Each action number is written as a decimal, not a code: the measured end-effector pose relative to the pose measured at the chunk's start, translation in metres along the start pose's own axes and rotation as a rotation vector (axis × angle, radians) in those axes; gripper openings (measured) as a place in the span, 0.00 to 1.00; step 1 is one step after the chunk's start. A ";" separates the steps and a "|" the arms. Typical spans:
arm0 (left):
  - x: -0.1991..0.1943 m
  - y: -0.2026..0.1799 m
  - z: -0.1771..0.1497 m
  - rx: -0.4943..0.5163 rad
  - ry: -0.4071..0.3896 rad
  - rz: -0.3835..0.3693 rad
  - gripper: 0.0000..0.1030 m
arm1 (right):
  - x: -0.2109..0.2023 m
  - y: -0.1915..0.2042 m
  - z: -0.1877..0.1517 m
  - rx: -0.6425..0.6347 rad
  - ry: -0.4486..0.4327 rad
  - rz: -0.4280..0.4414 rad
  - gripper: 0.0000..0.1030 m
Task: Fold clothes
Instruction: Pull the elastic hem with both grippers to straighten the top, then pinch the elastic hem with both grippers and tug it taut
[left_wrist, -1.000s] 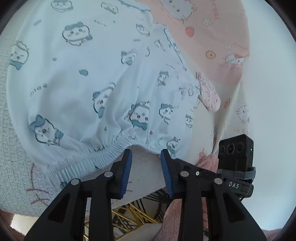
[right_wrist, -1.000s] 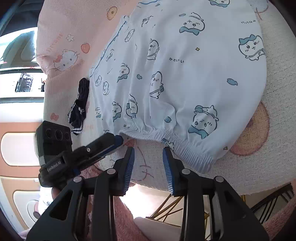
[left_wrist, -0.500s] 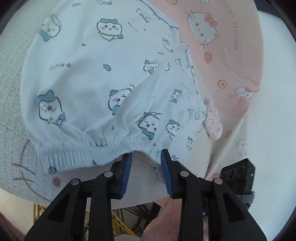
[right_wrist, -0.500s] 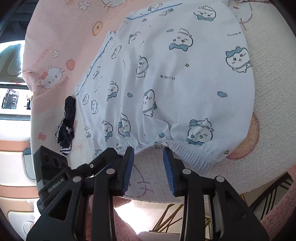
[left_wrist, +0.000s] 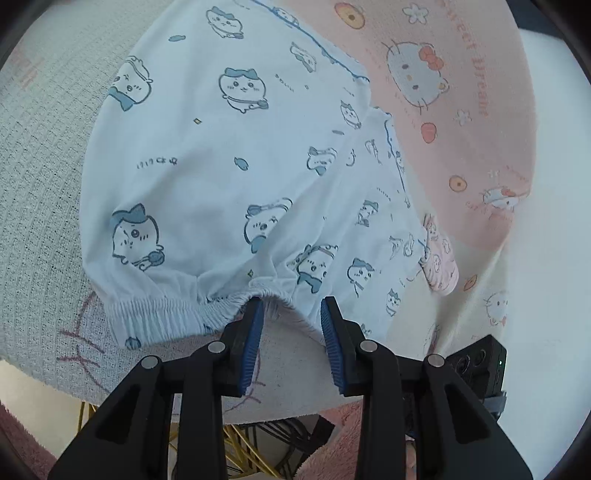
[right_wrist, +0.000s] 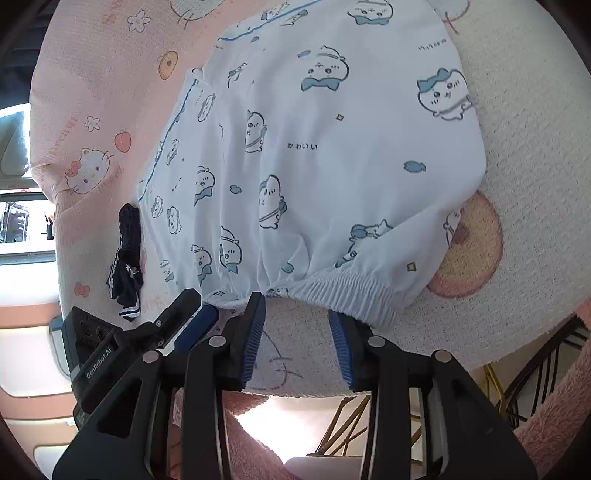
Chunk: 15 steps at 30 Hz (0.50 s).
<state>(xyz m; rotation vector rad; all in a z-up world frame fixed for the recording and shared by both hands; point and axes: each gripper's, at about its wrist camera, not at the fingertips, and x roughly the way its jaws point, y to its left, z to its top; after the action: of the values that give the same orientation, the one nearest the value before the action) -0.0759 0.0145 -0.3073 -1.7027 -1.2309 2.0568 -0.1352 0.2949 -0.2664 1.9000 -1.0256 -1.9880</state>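
Pale blue shorts (left_wrist: 236, 177) printed with cartoon animals lie flat on a covered table, elastic waistband (left_wrist: 173, 310) toward me. My left gripper (left_wrist: 291, 310) is open, its fingertips at the waistband's edge near the middle. In the right wrist view the same shorts (right_wrist: 332, 155) fill the middle, waistband (right_wrist: 354, 291) at the near edge. My right gripper (right_wrist: 297, 306) is open, its tips just short of the waistband. The left gripper (right_wrist: 199, 314) shows beside it on the left.
A white waffle cloth (left_wrist: 40, 177) and a pink Hello Kitty cloth (left_wrist: 461, 110) cover the table. A small pink garment (left_wrist: 439, 266) lies right of the shorts. A dark rolled item (right_wrist: 127, 262) lies left of the shorts. Pink fluffy fabric (right_wrist: 554, 406) and chair legs sit below the table edge.
Both grippers have moved forward toward the waistband, which now bunches at their fingertips. Both stay open.
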 end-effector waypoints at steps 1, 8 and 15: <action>0.002 0.000 -0.004 0.002 0.019 -0.027 0.33 | 0.002 0.000 -0.001 0.004 0.009 0.012 0.38; -0.013 0.015 0.008 -0.053 -0.025 -0.117 0.37 | -0.011 0.015 0.009 -0.093 -0.060 -0.046 0.38; -0.007 0.016 0.013 -0.035 -0.048 -0.053 0.28 | -0.005 0.013 0.010 -0.127 -0.061 -0.151 0.31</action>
<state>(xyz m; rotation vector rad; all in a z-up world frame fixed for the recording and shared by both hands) -0.0800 -0.0061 -0.3134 -1.6262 -1.3192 2.0688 -0.1476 0.2913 -0.2557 1.9109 -0.7705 -2.1493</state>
